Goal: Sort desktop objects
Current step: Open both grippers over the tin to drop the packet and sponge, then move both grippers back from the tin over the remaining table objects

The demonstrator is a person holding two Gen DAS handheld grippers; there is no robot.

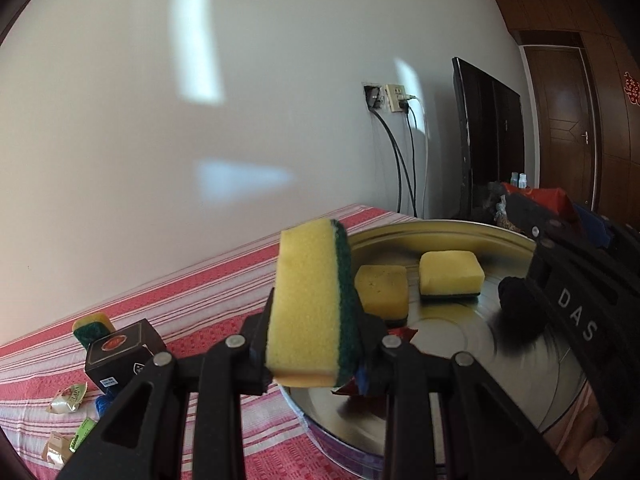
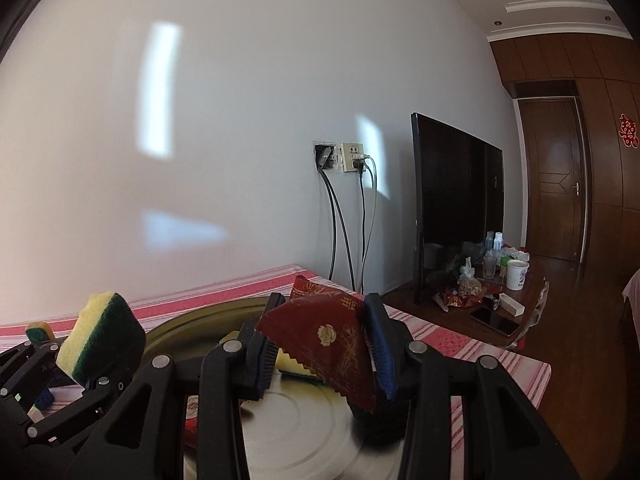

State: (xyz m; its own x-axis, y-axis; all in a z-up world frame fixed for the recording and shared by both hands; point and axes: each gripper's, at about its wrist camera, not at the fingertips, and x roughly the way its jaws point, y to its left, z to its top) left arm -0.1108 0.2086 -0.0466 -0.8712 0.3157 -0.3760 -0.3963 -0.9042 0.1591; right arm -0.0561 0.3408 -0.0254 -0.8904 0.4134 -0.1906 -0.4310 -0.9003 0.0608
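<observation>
While the left tool (image 1: 316, 344) clamps a sponge (image 1: 314, 304) upright over the tray's (image 1: 440, 236) 9 o'clock rim, presumably to join two sponges there, the right tool (image 2: 320, 344) grips a red packet (image 2: 324, 340) above it.

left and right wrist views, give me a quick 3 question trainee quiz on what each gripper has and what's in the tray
1. True or false: the left gripper holds a yellow and green sponge.
2. How many sponges lie in the metal tray in the left wrist view?
3. The right gripper holds: A) a black box, B) a red packet, C) nothing.

Key
1. True, clamped upright between its fingers.
2. Two: one sponge and another sponge, both yellow side up.
3. B, raised above the tray.
</observation>
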